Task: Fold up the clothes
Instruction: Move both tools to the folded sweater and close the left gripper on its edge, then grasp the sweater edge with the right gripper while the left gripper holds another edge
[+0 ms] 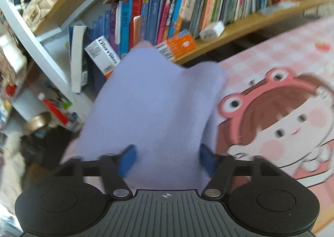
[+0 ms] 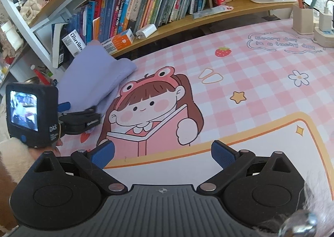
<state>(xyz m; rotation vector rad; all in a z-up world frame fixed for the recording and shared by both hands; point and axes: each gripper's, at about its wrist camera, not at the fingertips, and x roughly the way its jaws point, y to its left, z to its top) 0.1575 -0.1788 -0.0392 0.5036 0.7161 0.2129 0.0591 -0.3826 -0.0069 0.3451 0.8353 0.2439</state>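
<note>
A folded lavender cloth (image 1: 150,101) lies at the left end of the desk, its far end propped against the books. My left gripper (image 1: 168,158) has its blue pads on either side of the cloth's near end, and the fabric fills the gap between them. The right wrist view shows the same cloth (image 2: 91,82) with the left gripper (image 2: 79,109) at its near edge, held by a hand in a fluffy cream sleeve (image 2: 12,153). My right gripper (image 2: 162,153) stands open over the pink cartoon desk mat (image 2: 250,82), nothing between its fingers.
A low wooden bookshelf (image 2: 187,20) packed with books runs along the back of the desk, with an orange box (image 2: 119,41) and a white charger (image 2: 146,30) on its ledge. A pen holder (image 2: 302,19) and a power strip (image 2: 325,34) stand at the far right.
</note>
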